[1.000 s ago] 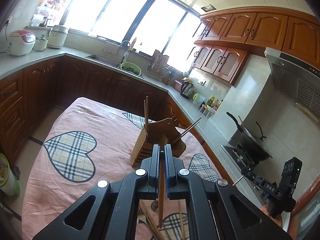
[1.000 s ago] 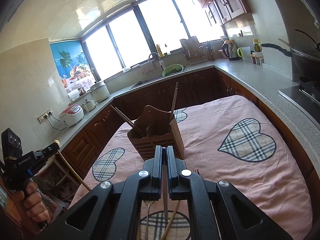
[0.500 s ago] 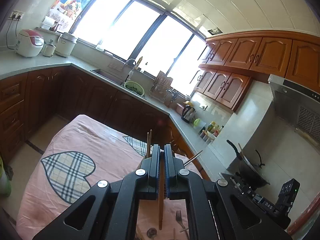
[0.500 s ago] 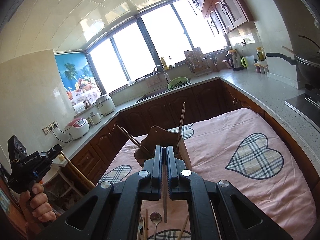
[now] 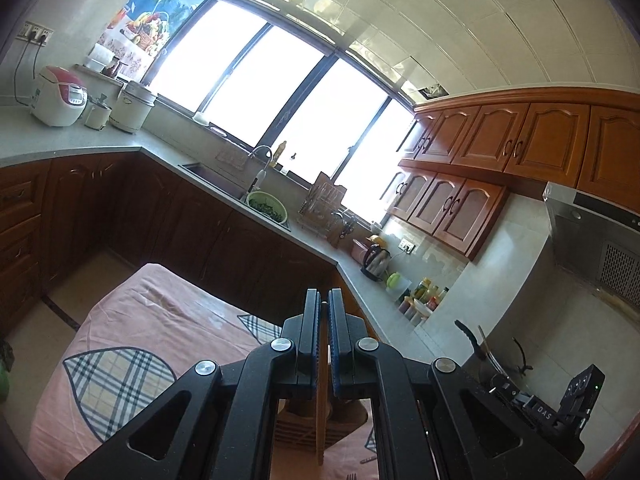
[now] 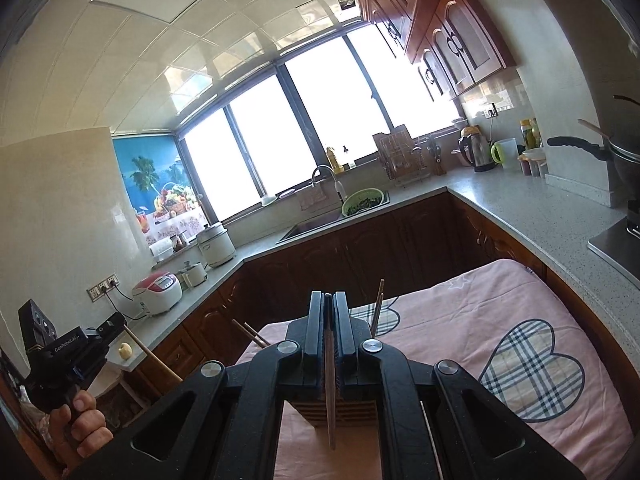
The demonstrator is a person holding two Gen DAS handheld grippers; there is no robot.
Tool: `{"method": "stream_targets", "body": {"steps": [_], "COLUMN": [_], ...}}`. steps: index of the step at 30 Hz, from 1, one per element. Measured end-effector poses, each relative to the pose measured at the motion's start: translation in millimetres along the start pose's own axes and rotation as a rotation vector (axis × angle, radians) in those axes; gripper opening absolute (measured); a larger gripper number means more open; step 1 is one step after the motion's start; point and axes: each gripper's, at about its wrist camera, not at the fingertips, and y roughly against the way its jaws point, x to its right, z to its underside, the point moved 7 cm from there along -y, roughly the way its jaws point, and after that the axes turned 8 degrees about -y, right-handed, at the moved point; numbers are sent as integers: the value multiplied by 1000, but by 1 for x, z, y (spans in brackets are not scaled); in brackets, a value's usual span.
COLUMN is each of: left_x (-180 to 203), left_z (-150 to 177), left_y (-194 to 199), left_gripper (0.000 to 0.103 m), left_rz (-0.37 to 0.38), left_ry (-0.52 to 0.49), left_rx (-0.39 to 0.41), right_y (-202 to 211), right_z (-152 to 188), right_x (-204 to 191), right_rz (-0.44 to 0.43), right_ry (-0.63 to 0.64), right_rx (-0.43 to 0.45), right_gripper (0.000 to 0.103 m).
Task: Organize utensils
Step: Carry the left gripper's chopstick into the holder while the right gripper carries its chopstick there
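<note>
Holding one wooden chopstick [image 5: 320, 420] tight, my left gripper [image 5: 324, 316] hangs over the pink cloth table [image 5: 132, 336]. My right gripper [image 6: 329, 312] pinches another chopstick [image 6: 330, 400]. Just past both sits the wooden utensil holder [image 6: 340, 414], with more chopsticks [image 6: 377, 306] sticking up. Far behind is the sink [image 6: 320, 222].

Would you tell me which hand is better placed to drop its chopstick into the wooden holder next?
Probably the right. The right gripper holds its dark chopstick almost upright with the wooden holder directly behind it, while the left gripper sits beyond the pink-covered table, its light chopstick slanted.
</note>
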Motion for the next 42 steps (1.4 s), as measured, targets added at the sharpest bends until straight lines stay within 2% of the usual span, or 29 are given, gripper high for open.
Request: {"method": "stream_targets", "body": {"steps": [6,18,28,35,42], "left_x": [-10,-24,-29,-11,-2], "left_z": [-2,8,46,63,66], "left_y": [-33,-105,-157,-164,-164], "left_gripper": [2,2,2,3,3], "left_rz": [-11,-55,-109,-112,-88], "left_ry": [22,42,32,-50,-99], "left_rx": [26,31,-32,-70,-118], "right_y": [-22,-57,-102,-124,-132], "right_z": [-17,-30,7,38,52], "right_x": [1,8,42,58,61], "right_rz": [9,45,50,64,68], "right_ry": [0,23,-45,-81,-87], "right_rx": [38,85,22,-31,-66], "right_gripper": [4,4,4,4,4]}}
